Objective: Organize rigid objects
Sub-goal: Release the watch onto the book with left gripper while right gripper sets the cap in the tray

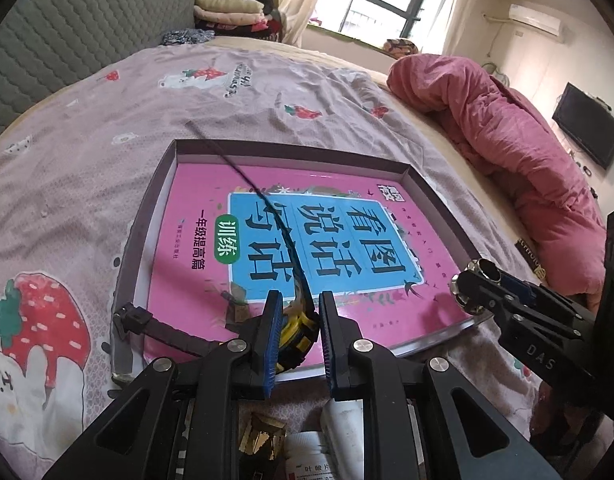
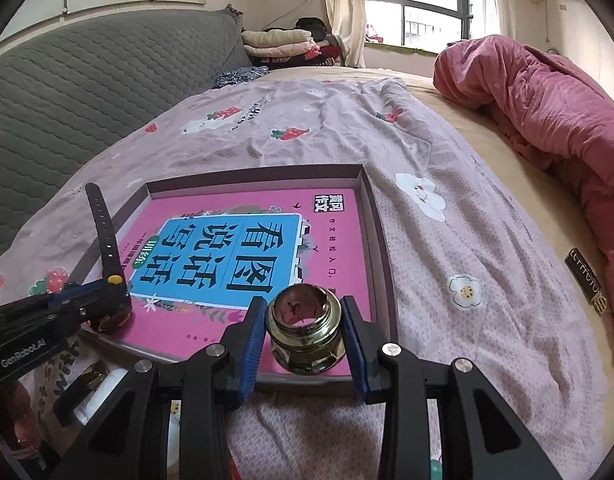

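Black rubber strap and a yellow-and-black watch body: the left gripper is clenched on a wristwatch at its case. One strap half rises ahead of the fingers, the buckle end trails to the gripper's left over the tray's near-left corner. In the right wrist view the watch stands upright at the far left, its strap pointing up.

Ahead of and under both grippers lies a shallow box tray on the strawberry-print bedsheet, a pink-and-blue book filling its floor.

To the right, the right gripper grasps a brass threaded fitting, pads against its sides, open end facing the camera. It sits just above the tray's near edge, toward the near-right corner.

- Step in hand, as I judge: both items being carried down into the tray, the placing stage.
- Whether either item touches the book yet: cannot tell.
- Next move calls for lowering until each rests on the cover, then opening the jaws. Keep the loose strap end inside the rim, and seat the fitting on its flat hex base so it does not roll.
- Small items below the left gripper, a white bottle and a gold piece, look still unsorted.
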The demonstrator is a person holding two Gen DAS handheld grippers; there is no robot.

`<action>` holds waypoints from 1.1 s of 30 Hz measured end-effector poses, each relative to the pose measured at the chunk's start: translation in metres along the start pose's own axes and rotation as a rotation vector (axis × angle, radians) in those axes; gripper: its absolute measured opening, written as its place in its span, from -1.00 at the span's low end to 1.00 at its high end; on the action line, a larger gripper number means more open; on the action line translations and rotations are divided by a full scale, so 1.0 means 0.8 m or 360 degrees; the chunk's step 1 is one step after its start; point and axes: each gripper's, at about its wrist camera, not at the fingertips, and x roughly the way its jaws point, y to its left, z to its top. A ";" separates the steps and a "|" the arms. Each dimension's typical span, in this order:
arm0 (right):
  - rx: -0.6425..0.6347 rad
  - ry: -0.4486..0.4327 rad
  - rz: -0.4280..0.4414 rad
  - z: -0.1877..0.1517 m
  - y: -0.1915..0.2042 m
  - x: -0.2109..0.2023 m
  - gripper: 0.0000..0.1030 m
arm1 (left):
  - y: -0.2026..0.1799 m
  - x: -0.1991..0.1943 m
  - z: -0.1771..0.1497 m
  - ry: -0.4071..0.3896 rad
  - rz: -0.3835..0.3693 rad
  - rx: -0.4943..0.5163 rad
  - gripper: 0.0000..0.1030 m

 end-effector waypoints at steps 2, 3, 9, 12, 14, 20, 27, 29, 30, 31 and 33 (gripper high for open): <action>0.0008 0.0000 0.0015 0.002 0.000 0.002 -0.27 | 0.001 0.000 0.000 0.0001 -0.0005 -0.0002 -0.64; 0.0003 0.0013 0.0013 0.002 0.000 0.004 -0.27 | 0.001 0.000 0.000 -0.0001 -0.0004 -0.0001 -0.64; -0.0018 0.0109 -0.0077 -0.006 -0.002 0.018 -0.27 | 0.002 0.002 0.000 0.0003 -0.0004 0.0005 -0.58; 0.0007 0.0104 -0.0095 -0.007 -0.006 0.017 -0.27 | 0.003 0.005 -0.001 0.0019 -0.0002 0.0001 -0.55; 0.0019 0.0107 -0.0092 -0.008 -0.009 0.016 -0.27 | 0.003 0.007 0.000 0.0020 0.0000 0.0000 -0.53; -0.0001 0.0108 -0.0114 -0.009 -0.006 0.015 -0.27 | 0.003 0.014 0.003 0.0020 0.0018 0.0006 -0.51; -0.0006 0.0105 -0.0122 -0.009 -0.004 0.015 -0.27 | 0.004 0.026 0.008 0.0022 0.0047 0.0034 -0.49; -0.0008 0.0102 -0.0119 -0.009 -0.004 0.015 -0.26 | 0.004 0.030 0.011 0.0019 0.0050 0.0038 -0.49; -0.0008 0.0100 -0.0115 -0.009 -0.004 0.015 -0.25 | 0.005 0.031 0.012 0.0014 0.0052 0.0039 -0.49; -0.0005 0.0098 -0.0109 -0.009 -0.004 0.015 -0.23 | 0.006 0.031 0.013 0.0013 0.0052 0.0040 -0.49; 0.0004 0.0095 -0.0089 -0.009 -0.005 0.014 -0.17 | 0.006 0.029 0.015 -0.0005 0.0048 0.0037 -0.49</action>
